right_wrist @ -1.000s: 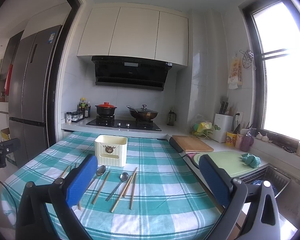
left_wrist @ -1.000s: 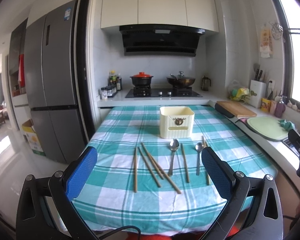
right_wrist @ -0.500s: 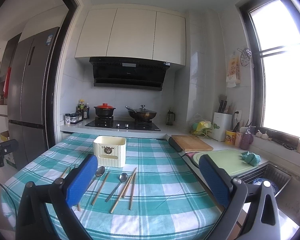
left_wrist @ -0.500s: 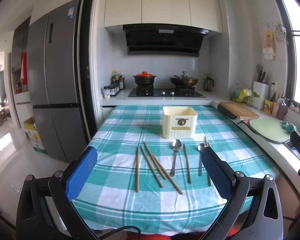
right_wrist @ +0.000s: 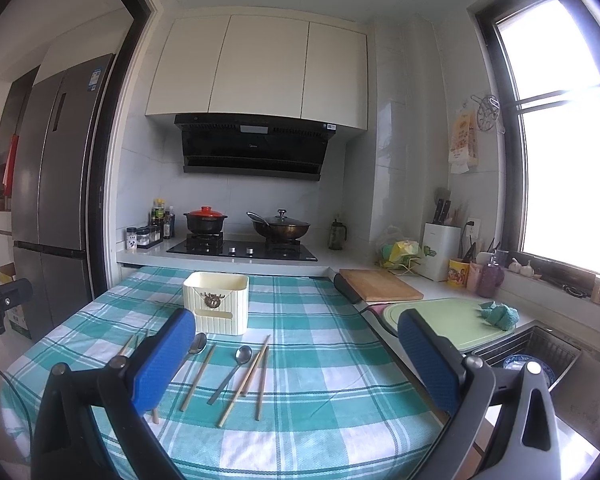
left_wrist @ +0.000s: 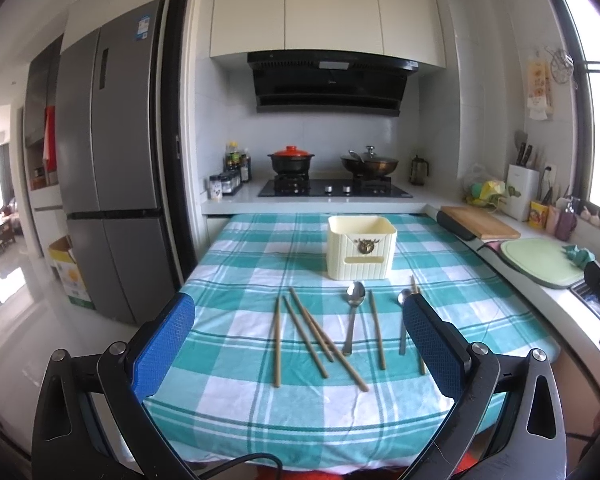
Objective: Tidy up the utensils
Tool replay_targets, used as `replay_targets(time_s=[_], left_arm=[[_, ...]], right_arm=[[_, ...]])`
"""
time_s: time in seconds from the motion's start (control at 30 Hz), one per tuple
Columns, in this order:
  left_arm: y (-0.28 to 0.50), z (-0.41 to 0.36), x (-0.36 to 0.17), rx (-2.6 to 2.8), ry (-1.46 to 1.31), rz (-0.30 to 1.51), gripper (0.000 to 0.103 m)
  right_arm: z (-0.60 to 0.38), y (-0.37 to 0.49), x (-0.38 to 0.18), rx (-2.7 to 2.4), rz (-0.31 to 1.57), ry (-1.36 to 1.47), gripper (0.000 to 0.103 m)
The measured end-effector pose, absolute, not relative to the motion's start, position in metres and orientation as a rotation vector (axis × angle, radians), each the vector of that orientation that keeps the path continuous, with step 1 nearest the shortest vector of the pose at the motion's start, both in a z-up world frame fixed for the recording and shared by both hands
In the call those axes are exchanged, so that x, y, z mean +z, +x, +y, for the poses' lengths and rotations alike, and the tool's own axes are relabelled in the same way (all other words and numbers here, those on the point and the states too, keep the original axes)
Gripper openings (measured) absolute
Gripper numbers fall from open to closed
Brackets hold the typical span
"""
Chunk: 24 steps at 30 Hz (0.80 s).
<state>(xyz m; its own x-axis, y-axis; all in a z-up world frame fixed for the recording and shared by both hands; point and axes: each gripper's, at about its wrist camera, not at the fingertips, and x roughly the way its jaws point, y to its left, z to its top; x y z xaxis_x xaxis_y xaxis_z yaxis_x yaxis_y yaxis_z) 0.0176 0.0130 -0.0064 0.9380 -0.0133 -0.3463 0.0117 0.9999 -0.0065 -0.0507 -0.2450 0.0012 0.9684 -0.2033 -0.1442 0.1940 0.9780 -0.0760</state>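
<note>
Kitchen setting; checked cloth covers the desk (left_wrist: pixel 236 264), stove behind.

Left wrist view: left tool (left_wrist: pixel 300 344) wide, holding nothing, hovering off the near desk edge. Cream box (left_wrist: pixel 361 252) stands at 12 o'clock from the tool, far side of the utensils. Chopsticks (left_wrist: pixel 306 336) lie scattered between tool and box; one at 11 o'clock runs straight toward the box, the others fan slightly toward 11. Left spoon (left_wrist: pixel 354 316) at 12 to 1 o'clock, bowl toward the box, handle toward the tool. Right spoon (left_wrist: pixel 402 320) just beside the right finger, partly hidden behind it.

Right wrist view: right tool (right_wrist: pixel 296 356) also wide and empty. Box (right_wrist: pixel 217 306) at 11 o'clock. Spoon (right_wrist: pixel 236 368) and a chopstick pair (right_wrist: pixel 252 376) at 11 to 12 o'clock, long axes tilted toward 1 o'clock. Second spoon (right_wrist: pixel 198 345) partly behind the left finger.

Judgement: nothing is in the box yet. Left tool is nearer the fanned chopsticks; right tool is nearer the right spoon and pair. Long axes run roughly along each tool's approach, so fingers would close across the shafts.
</note>
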Motion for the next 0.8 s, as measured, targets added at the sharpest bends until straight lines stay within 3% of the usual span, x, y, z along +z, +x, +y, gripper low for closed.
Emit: replay_targets(time_s=[0.8], left_arm=[[0.0182,0.0169,-0.0082,-0.006,-0.007,0.350,0.103]], right_arm=[[-0.2406,-0.0505,0.0026,-0.195,0.148,-0.070,0.103]])
